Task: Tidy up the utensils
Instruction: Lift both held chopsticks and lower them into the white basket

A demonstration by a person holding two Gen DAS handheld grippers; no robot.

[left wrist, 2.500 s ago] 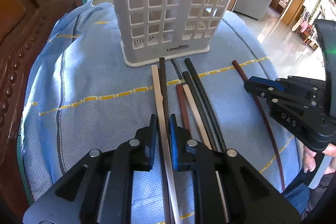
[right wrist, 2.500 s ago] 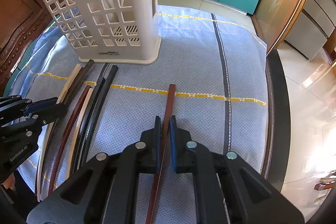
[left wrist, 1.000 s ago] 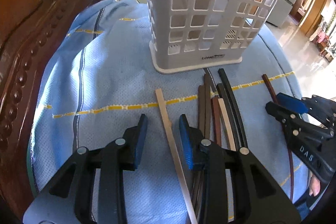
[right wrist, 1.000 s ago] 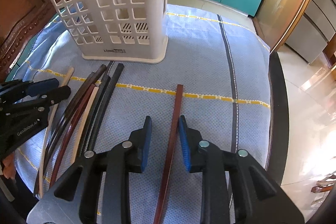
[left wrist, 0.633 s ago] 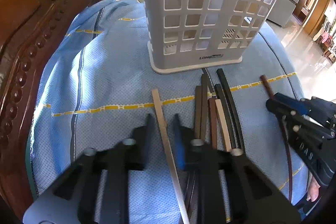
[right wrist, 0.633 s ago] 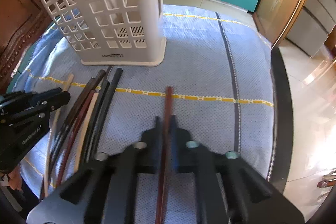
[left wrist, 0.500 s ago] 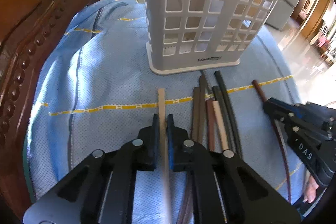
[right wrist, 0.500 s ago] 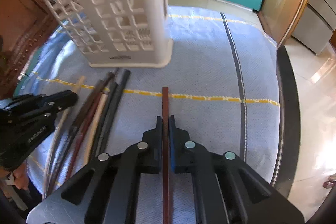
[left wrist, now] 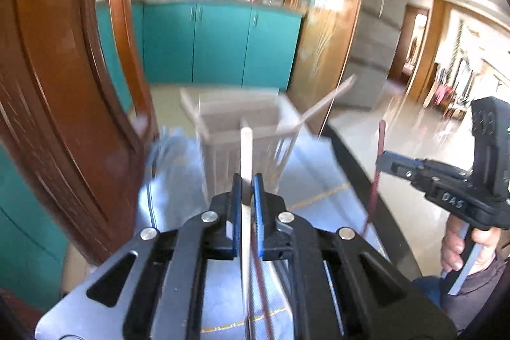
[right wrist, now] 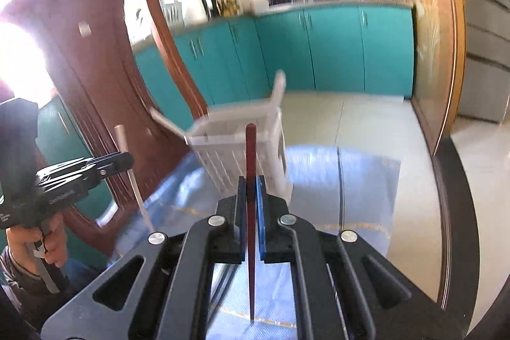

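Ahead of the left gripper, closed on a pale chopstick, the white utensil basket stands open at its top; a pale stick leans out over its right rim; the wooden chair back blocks the left side; the right gripper, clamping a red-brown chopstick, has free air above the basket.

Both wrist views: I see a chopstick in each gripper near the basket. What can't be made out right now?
- White basket: motion-blurred in both views; its compartments are unreadable.
- Chopsticks left on the blue cloth: mostly hidden behind the gripper bodies; no count possible.
- Pale chopstick in the left gripper: lower end cut off by the frame edge.
- Reddish-brown chopstick in the right gripper: whether its lower tip touches the cloth is unclear.
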